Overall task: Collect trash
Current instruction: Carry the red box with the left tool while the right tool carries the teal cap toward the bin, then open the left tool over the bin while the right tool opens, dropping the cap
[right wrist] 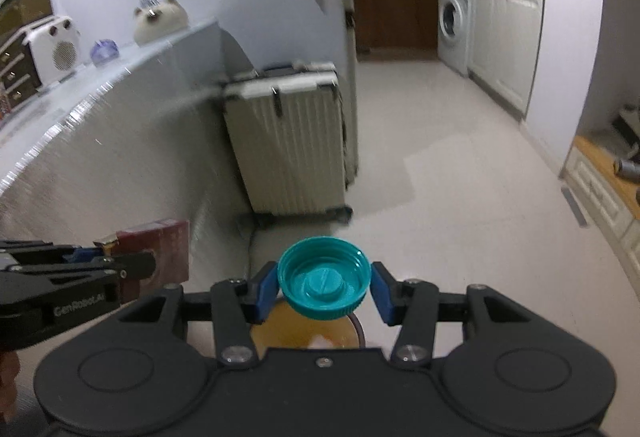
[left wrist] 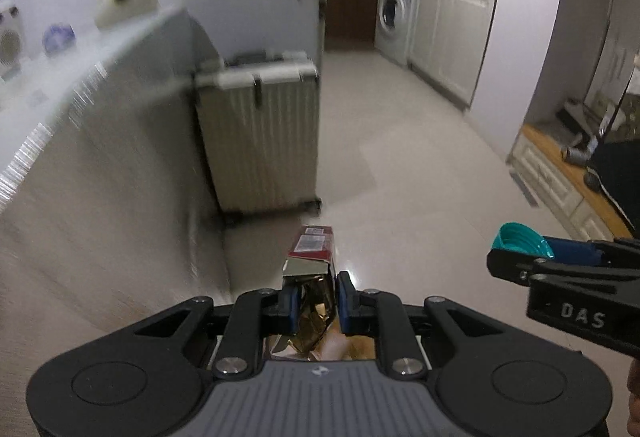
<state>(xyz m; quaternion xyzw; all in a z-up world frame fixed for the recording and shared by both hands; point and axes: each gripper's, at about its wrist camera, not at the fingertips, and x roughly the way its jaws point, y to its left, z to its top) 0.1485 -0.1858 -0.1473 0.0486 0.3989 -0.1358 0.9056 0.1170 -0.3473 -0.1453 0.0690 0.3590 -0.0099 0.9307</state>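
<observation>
Biggest thing in both views is the pale tiled floor [left wrist: 404, 141], running from the lower middle up toward a kitchen area in the upper right. A long white counter [left wrist: 100, 109] sweeps across the left side, pretty motion-blurred in the left wrist view. Against its far end, around the middle of the frame, stands an upright ribbed cream suitcase [right wrist: 292, 145] on wheels. A white front-loading washing machine [right wrist: 454, 23] sits in the upper right next to white cabinets [left wrist: 452, 37].

On the counter, upper left: a small white fan heater [right wrist: 56, 49], a cat-shaped white thing [right wrist: 160, 19] and a little blue-ish glass object [right wrist: 105, 51], too blurry to name properly.

Now the trash. The left gripper [left wrist: 317, 301] at bottom centre has its blue pads pinching crumpled gold foil [left wrist: 316, 313] that hangs out of an opened dark red carton [left wrist: 312, 253]; the carton sticks out ahead of the fingers, held off the floor. In the right wrist view the same carton shows at the left edge.

The right gripper [right wrist: 325, 287] is clamped on a teal plastic screw cap [right wrist: 323, 282], open side facing the camera, one pad on each side of its rim. Just under the cap there's a round brownish thing [right wrist: 304, 333], mostly hidden, can't tell what it is.
</observation>
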